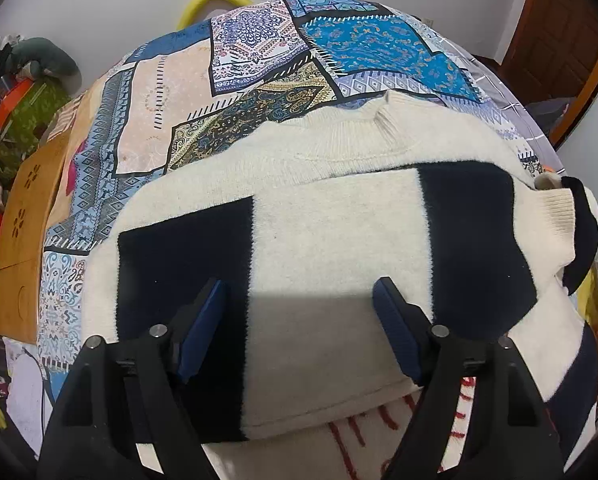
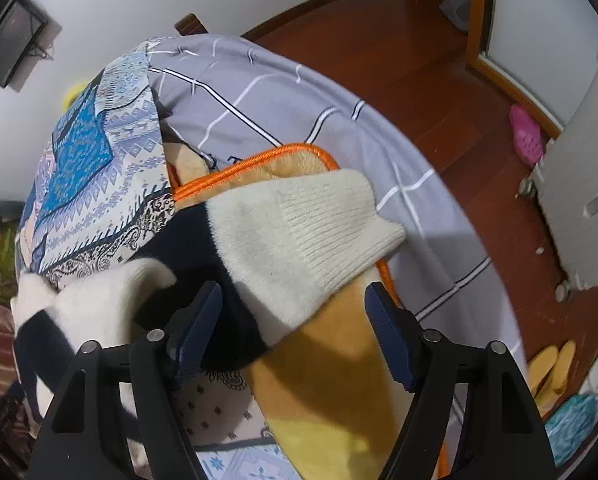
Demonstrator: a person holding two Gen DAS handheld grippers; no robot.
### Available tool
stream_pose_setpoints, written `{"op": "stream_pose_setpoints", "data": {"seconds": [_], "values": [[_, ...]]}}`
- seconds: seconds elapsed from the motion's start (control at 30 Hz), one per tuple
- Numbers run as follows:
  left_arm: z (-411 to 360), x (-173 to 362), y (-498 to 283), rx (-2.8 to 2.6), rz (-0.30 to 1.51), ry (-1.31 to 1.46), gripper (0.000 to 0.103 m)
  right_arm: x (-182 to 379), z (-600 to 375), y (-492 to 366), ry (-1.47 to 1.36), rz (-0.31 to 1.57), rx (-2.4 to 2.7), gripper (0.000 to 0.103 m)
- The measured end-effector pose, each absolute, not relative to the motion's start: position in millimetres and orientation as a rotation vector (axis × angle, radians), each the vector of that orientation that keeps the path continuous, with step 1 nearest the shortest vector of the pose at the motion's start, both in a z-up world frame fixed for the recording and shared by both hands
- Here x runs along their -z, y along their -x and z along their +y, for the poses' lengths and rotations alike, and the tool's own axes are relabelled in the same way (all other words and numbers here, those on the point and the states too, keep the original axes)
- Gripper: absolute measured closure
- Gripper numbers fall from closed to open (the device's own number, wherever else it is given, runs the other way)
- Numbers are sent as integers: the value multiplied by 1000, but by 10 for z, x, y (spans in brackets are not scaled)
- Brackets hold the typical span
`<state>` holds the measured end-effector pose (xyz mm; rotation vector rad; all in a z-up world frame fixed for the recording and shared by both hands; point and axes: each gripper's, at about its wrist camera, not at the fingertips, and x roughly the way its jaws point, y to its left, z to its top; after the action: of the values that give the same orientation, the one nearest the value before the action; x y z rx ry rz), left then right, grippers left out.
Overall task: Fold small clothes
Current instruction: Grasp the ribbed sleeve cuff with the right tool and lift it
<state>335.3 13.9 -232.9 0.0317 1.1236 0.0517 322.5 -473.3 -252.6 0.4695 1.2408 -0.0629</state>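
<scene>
A: Start at the tools. The left hand-held gripper (image 1: 299,304) has its pads spread wide and holds nothing; it hovers over the folded body of the sweater (image 1: 331,240), the cream knit with broad navy bands lying on the patchwork bedspread (image 1: 227,80).

B: And the right hand-held gripper (image 2: 293,312)?

A: Also apart, empty. The cuff (image 2: 311,236) of one sleeve sits just ahead of its fingers, ribbed cream with navy behind it, lying partly on an orange-trimmed blanket (image 2: 295,160) at the bed's right side, over a grey checked sheet (image 2: 283,96).

B: So what could go wrong?

A: My guess: the sleeve is near the edge of the bed, with wooden floor (image 2: 399,60) beyond. If the right jaws close only on the loose cuff rib, the soft knit may stretch or slip out, and the sleeve could drop over the side, dragging the sweater askew.

B: And the left side?

A: The fold looks only loosely stacked. Pinching just the top layer, I'd expect it to peel away from the layer under it and undo the fold. The fuzzy blanket may also catch the knit when the sleeve is dragged across.

B: The collar (image 1: 391,120)?

A: Far side, flat, untouched.
</scene>
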Motion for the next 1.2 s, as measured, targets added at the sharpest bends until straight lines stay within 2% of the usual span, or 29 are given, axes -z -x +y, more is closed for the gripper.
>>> {"op": "stream_pose_setpoints", "data": {"seconds": [0.03, 0.17, 0.27, 0.33, 0.47, 0.53, 0.6, 0.87, 1.2], "values": [[141, 2331, -3352, -60, 1118, -38, 19, 2554, -4726, -3235, -479, 1246, 58, 42], [160, 2348, -3349, -61, 1115, -30, 18, 2643, -4671, -3267, -484, 1258, 58, 43], [181, 2354, -3347, -63, 1114, -15, 17, 2656, -4617, -3288, -443, 1263, 61, 49], [185, 2355, -3343, -64, 1114, -13, 16, 2647, -4589, -3297, -426, 1266, 47, 60], [178, 2351, -3327, -66, 1112, -19, 16, 2643, -4553, -3323, -405, 1269, 39, 74], [173, 2348, -3315, -66, 1111, -24, 16, 2629, -4531, -3328, -383, 1265, 34, 86], [165, 2339, -3303, -66, 1110, -31, 16, 2605, -4531, -3326, -381, 1259, 27, 90], [128, 2250, -3229, -63, 1093, -73, 16, 2323, -4568, -3315, -393, 1185, 28, 93], [129, 2017, -3088, -51, 1046, -62, 16, 1456, -4501, -3289, -303, 1011, 13, 93]]}}
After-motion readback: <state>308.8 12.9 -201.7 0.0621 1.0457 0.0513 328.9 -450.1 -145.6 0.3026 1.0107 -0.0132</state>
